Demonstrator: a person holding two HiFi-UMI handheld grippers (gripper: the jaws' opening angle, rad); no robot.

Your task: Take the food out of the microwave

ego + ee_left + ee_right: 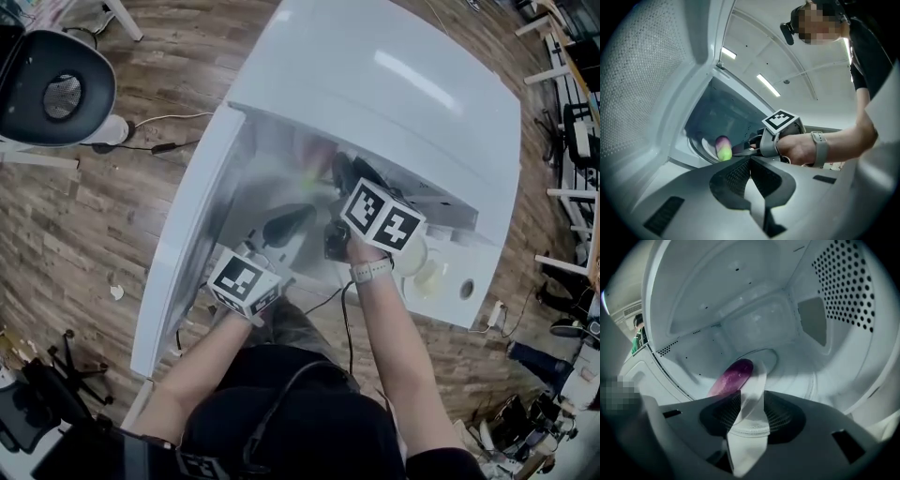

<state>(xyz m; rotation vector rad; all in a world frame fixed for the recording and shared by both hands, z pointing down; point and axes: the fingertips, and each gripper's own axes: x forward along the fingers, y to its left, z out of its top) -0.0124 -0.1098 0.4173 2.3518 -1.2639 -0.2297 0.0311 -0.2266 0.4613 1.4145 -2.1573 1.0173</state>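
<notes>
The white microwave [394,84] stands with its door [183,253] swung open to the left. Inside, a purple and green piece of food [723,148] lies on the glass turntable [699,146]. My right gripper [341,172] reaches down into the cavity. In the right gripper view it [752,397] is open, and the purple food [733,376] lies just beyond its left jaw, untouched. My left gripper [300,214] is at the mouth of the cavity beside the door. It [750,160] is shut with nothing in it and points level at the food.
The microwave's control panel with its knobs [441,277] is right of my right hand. The perforated door [642,84] fills the left of the left gripper view. A grey chair [56,89] and a cable [159,145] sit on the wooden floor at the left.
</notes>
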